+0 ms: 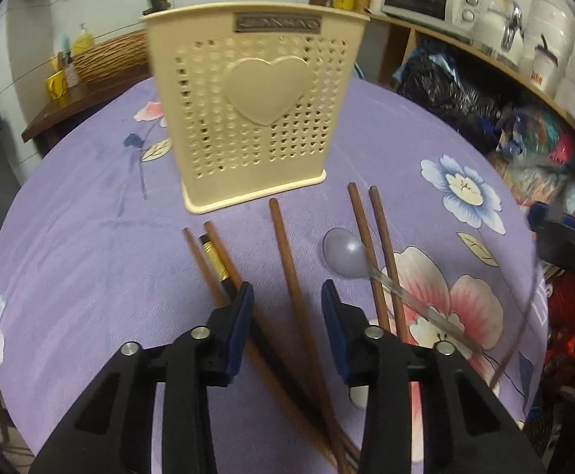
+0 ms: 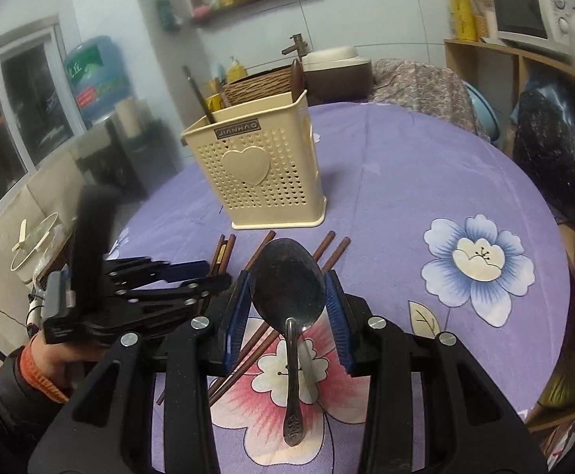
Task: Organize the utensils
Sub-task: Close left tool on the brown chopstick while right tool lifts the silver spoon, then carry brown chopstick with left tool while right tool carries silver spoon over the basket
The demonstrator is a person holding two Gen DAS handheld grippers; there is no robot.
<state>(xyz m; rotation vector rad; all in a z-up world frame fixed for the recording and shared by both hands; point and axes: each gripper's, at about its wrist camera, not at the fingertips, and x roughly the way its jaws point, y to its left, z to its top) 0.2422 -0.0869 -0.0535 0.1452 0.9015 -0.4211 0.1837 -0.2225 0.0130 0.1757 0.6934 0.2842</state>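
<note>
Nearest the lens, a dark metal spoon (image 2: 287,300), pinched at the two edges of its bowl by the jaws of the right gripper (image 2: 287,276), handle hanging down toward the camera. Lifted clear of the counter (image 2: 406,181), in front of the cream holder (image 2: 271,173), not yet over its mouth.

In the left wrist view, the jaws of the left gripper (image 1: 287,287) spread, one brown chopstick (image 1: 281,237) lying between the pads. No pressing on it visible, so not gripped yet.

Already inside the holder: a dark handle (image 2: 198,91) standing up from its far left corner, and a brown rounded piece (image 2: 297,75) at its back edge. Impossible to tell what else is inside.

Still lying in front of the holder:
- a pair of brown chopsticks (image 1: 370,245), to the right
- a clear plastic spoon (image 1: 344,254), touching that pair
- two brown chopsticks and a black one with a gold band (image 1: 212,252), to the left

By judgement, an early stage: most utensils still outside the holder, one spoon on its way.
</note>
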